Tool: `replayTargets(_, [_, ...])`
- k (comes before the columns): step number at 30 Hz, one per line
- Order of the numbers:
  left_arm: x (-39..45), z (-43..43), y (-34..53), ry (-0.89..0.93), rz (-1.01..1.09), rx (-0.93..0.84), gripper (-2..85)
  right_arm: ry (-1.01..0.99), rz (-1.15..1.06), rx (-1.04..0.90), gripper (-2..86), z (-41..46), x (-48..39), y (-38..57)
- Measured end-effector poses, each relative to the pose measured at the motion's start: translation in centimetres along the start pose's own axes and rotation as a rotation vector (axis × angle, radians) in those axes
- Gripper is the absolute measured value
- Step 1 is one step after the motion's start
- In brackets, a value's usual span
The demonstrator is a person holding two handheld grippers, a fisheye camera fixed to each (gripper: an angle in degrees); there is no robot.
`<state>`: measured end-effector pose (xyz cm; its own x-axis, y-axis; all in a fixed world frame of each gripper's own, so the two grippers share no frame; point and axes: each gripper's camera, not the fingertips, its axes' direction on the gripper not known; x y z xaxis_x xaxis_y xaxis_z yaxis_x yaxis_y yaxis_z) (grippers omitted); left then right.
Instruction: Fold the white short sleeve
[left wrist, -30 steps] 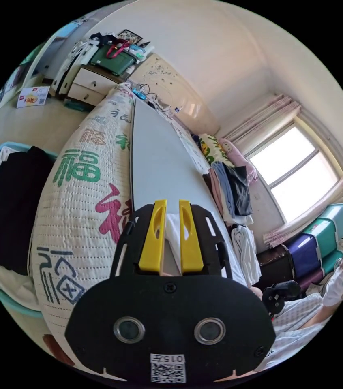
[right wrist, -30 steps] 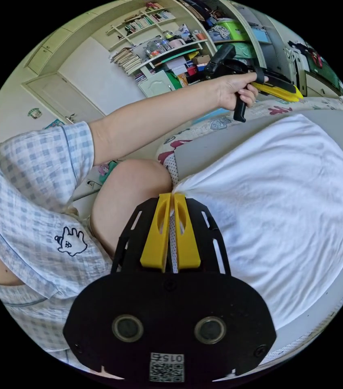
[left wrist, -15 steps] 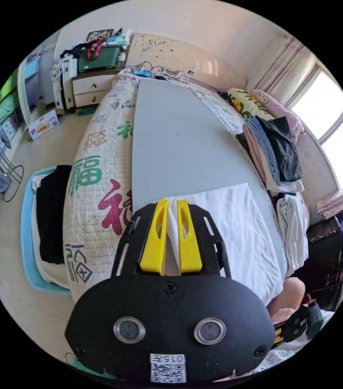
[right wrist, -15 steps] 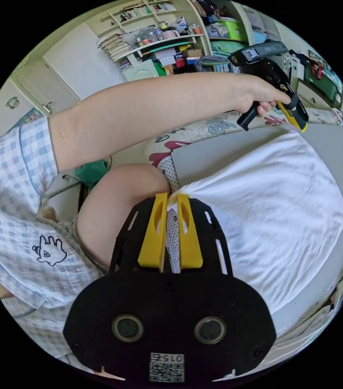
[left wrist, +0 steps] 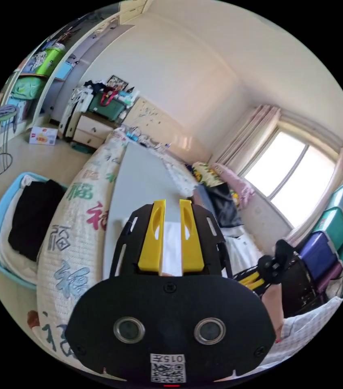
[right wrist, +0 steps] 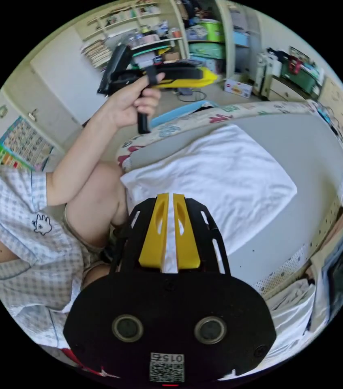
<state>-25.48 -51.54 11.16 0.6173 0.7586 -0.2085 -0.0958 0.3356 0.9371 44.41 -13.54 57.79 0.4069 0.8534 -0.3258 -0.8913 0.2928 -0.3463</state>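
Note:
The white short sleeve (right wrist: 216, 186) lies folded into a flat rectangle on the grey board (right wrist: 309, 150). My right gripper (right wrist: 171, 196) hovers above its near edge, jaws drawn to a thin slit, and the cloth under it lies slack. A hand (right wrist: 133, 101) holds my left gripper (right wrist: 210, 76) up in the air beyond the far-left corner of the shirt, gripping nothing. In the left gripper view my left gripper (left wrist: 172, 202) stands open, with the board (left wrist: 139, 186) and a strip of the shirt (left wrist: 172, 251) showing through the gap. The right gripper (left wrist: 246, 279) is low at the right.
The board rests on a quilt printed with large characters (left wrist: 74, 227). A blue basket with a black garment (left wrist: 29, 223) stands on the floor beside the bed. Stacked clothes (left wrist: 224, 202) lie along the window side. The person's knee (right wrist: 98, 194) is at the board's near end.
My right gripper let go of the shirt's edge and rose. My left gripper lifted off the far corner and now hangs in the air. The shirt lies flat.

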Motion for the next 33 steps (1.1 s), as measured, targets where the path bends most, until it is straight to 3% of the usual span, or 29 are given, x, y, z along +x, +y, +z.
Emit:
replayTargets(4, [-3.4,1.8,-2.3,0.079,-0.041,-0.085,8.6,0.046,0.286,0.166,4.6,-2.0,9.0,5.5])
replayTargets(8, [-4.9,2.8,-3.4,-0.061,-0.025,-0.134,11.2,0.078,0.502,0.324,7.1,-3.6,14.4,9.9])
replayTargets(12, [-9.9,4.1,-3.3,-0.023,-0.18,-0.197,13.9,0.079,0.684,0.364,6.5,-2.5,20.3,12.5])
replayTargets(17, [-15.0,4.2,-2.8,0.012,-0.367,-0.179,16.1,0.091,0.611,0.315,4.9,-1.0,23.4,7.8])
replayTargets(20, [-16.0,4.4,-3.5,0.047,-0.375,-0.19,16.4,0.044,0.424,0.303,3.8,1.3,21.3,1.4])
replayTargets(22, [-16.7,4.4,-3.7,0.068,-0.412,-0.168,16.8,0.015,0.361,0.169,4.0,5.8,20.9,-4.9])
replayTargets(26, [-18.2,5.2,-3.2,0.138,-0.479,-0.17,17.0,0.138,0.404,-0.103,0.2,14.5,22.2,-11.0])
replayTargets(30, [-19.8,5.0,-3.0,0.183,-0.545,-0.13,16.5,0.121,0.299,-0.063,-0.3,18.4,21.0,-13.3])
replayTargets(33, [-20.3,5.1,-3.3,0.177,-0.548,-0.134,15.4,0.001,0.261,-0.058,-0.3,21.5,21.2,-14.4])
